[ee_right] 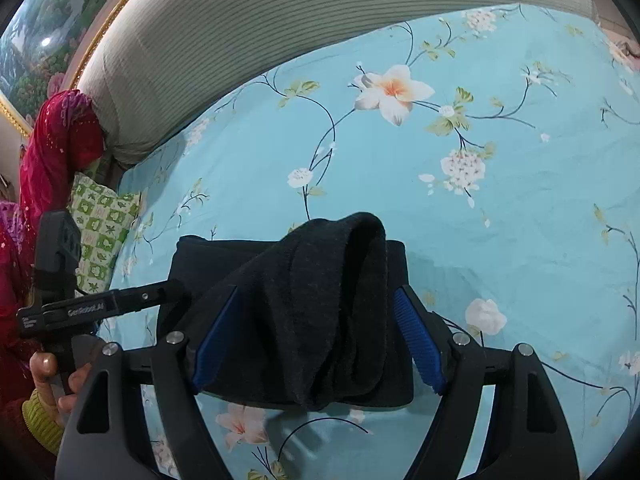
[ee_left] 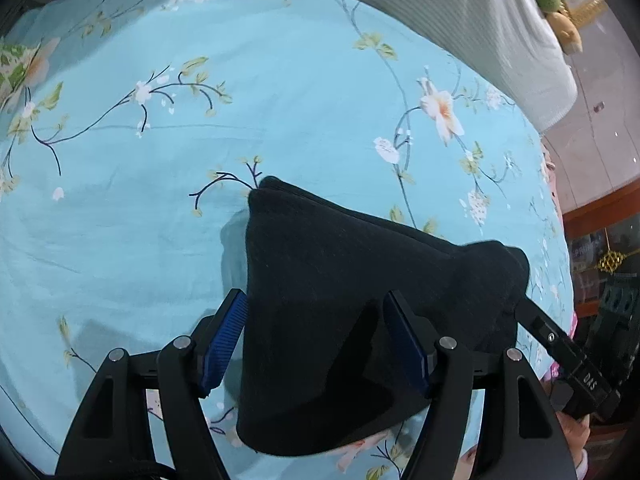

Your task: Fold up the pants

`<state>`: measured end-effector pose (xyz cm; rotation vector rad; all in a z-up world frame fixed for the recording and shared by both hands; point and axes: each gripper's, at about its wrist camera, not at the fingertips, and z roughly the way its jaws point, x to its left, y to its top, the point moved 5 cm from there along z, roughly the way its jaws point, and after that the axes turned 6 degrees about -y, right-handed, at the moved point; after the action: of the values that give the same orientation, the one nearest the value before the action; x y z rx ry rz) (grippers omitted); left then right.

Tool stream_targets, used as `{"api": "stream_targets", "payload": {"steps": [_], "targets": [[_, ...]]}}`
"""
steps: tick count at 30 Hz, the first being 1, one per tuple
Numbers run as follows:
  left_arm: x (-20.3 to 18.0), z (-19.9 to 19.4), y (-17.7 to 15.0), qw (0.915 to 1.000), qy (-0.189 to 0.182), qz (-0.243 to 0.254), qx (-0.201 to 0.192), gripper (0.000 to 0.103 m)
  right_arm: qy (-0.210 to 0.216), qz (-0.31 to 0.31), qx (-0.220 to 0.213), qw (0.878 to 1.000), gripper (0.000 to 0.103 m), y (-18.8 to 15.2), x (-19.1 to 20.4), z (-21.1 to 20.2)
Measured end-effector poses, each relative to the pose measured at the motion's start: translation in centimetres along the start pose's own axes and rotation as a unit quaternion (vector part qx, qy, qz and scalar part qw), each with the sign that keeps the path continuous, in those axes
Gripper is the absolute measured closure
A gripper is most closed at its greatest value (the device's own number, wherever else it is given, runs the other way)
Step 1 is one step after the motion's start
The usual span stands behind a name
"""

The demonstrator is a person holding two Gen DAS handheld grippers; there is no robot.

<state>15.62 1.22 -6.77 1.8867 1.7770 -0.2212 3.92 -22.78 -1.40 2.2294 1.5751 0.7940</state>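
Note:
The black pants point(ee_left: 340, 280) lie as a folded bundle on the light blue floral bedsheet point(ee_left: 200, 100). In the left wrist view my left gripper point(ee_left: 316, 344) is open, its blue pads on either side of the bundle's near part. My right gripper enters that view from the right at the bundle's right corner point(ee_left: 516, 272). In the right wrist view the pants point(ee_right: 320, 312) bunch up in a raised fold between the open blue pads of my right gripper point(ee_right: 316, 340). My left gripper's finger point(ee_right: 132, 300) touches the bundle's left edge there.
A grey striped bolster point(ee_right: 280, 20) lies along the far side of the bed. A green patterned pillow point(ee_right: 102, 232) and red cloth point(ee_right: 60, 152) sit at the bed's left corner. A wooden cabinet point(ee_left: 600, 248) stands beyond the bed's right edge.

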Motion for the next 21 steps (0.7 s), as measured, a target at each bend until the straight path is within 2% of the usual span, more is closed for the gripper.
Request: {"api": "stream_targets", "payload": {"steps": [7, 9, 13, 14, 15, 16, 17, 18, 19, 21], "targets": [[0.7, 1.1, 1.1, 0.9997, 0.003, -0.022, -0.003, 0.032, 0.014, 0.029, 0.008, 0.999, 0.025, 0.3, -0.7, 1.0], [0.7, 1.3, 1.4, 0.9997, 0.007, -0.021, -0.007, 0.036, 0.013, 0.025, 0.01, 1.0, 0.025, 0.4, -0.6, 1.2], [0.5, 1.9, 1.4, 0.9996, 0.022, -0.014, -0.004, 0.061, 0.001, 0.008, 0.026, 1.0, 0.056, 0.0, -0.3, 1.9], [0.5, 1.9, 1.4, 0.9997, 0.02, -0.012, -0.004, 0.068, 0.001, 0.003, 0.027, 1.0, 0.058, -0.1, -0.2, 1.9], [0.5, 1.7, 1.4, 0.9998, 0.013, -0.011, -0.007, 0.073, 0.004, -0.001, 0.027, 1.0, 0.065, 0.0, -0.2, 1.8], [0.5, 1.3, 1.4, 0.9999, 0.006, -0.012, -0.009, 0.075, 0.01, -0.009, 0.025, 1.0, 0.073, 0.1, 0.1, 1.5], [0.5, 0.9, 1.4, 0.9998, 0.0, -0.014, -0.012, 0.077, 0.017, -0.018, 0.021, 0.999, 0.077, 0.3, 0.4, 1.0], [0.5, 0.5, 1.4, 0.9997, -0.005, -0.017, -0.016, 0.078, 0.025, -0.024, 0.015, 0.999, 0.09, 0.6, 0.7, 0.6], [0.6, 0.0, 1.4, 0.9995, -0.013, -0.021, -0.019, 0.078, 0.033, -0.026, 0.01, 0.999, 0.095, 0.8, 1.0, 0.0], [1.0, -0.6, 1.3, 0.9988, -0.031, -0.029, -0.026, 0.078, 0.054, -0.029, -0.003, 0.998, 0.095, 1.4, 1.7, -1.4]]}}
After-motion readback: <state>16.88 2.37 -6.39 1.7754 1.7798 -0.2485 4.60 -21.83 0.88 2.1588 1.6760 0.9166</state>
